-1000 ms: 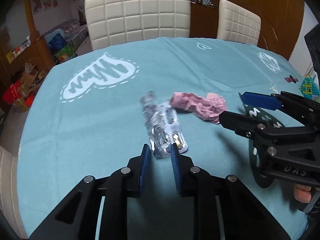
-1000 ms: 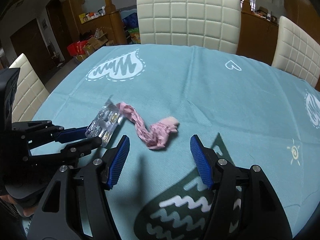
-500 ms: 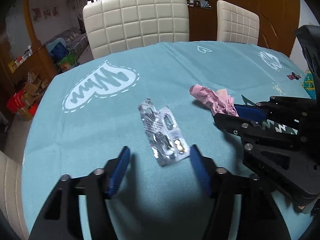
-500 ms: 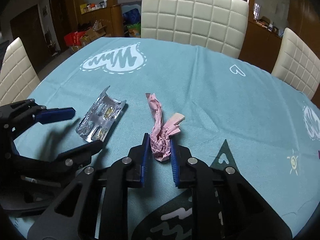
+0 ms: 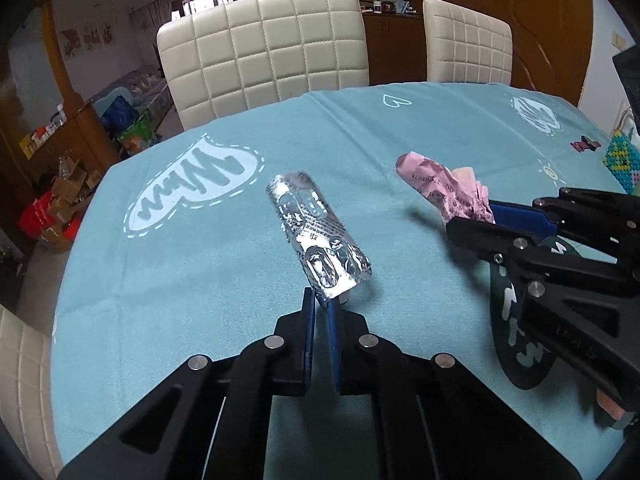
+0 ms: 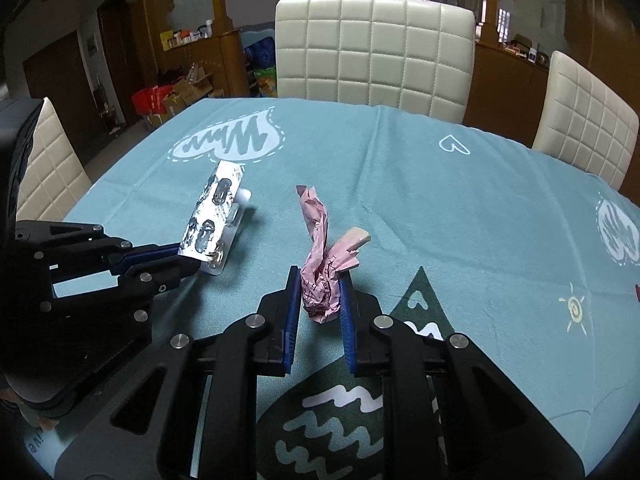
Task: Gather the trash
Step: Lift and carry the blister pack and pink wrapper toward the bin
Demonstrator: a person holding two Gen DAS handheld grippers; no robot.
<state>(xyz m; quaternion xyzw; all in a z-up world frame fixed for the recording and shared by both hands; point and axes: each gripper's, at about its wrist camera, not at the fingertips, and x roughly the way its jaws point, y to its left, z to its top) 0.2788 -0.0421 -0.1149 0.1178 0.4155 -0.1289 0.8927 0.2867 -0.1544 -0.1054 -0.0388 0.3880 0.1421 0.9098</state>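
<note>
Silver blister pack (image 5: pixel 316 236) is hanging clenched in the left tongs (image 5: pixel 321 304) while the right tongs (image 6: pixel 319 280) are gripping crumpled pink paper (image 6: pixel 320 268) above the teal desk (image 6: pixel 460 216), both awaiting carrying to a bin.

1. Pink crumpled paper (image 5: pixel 446 192) held on my right: printed digits, partly legible, reads roughly "208078".
2. Foil blister strip (image 5: pixel 316 236) held on my left: small print on the foil, too blurred to read.
3. Tablecloth (image 6: pixel 460 208): squiggles and hearts only, no words.
</note>
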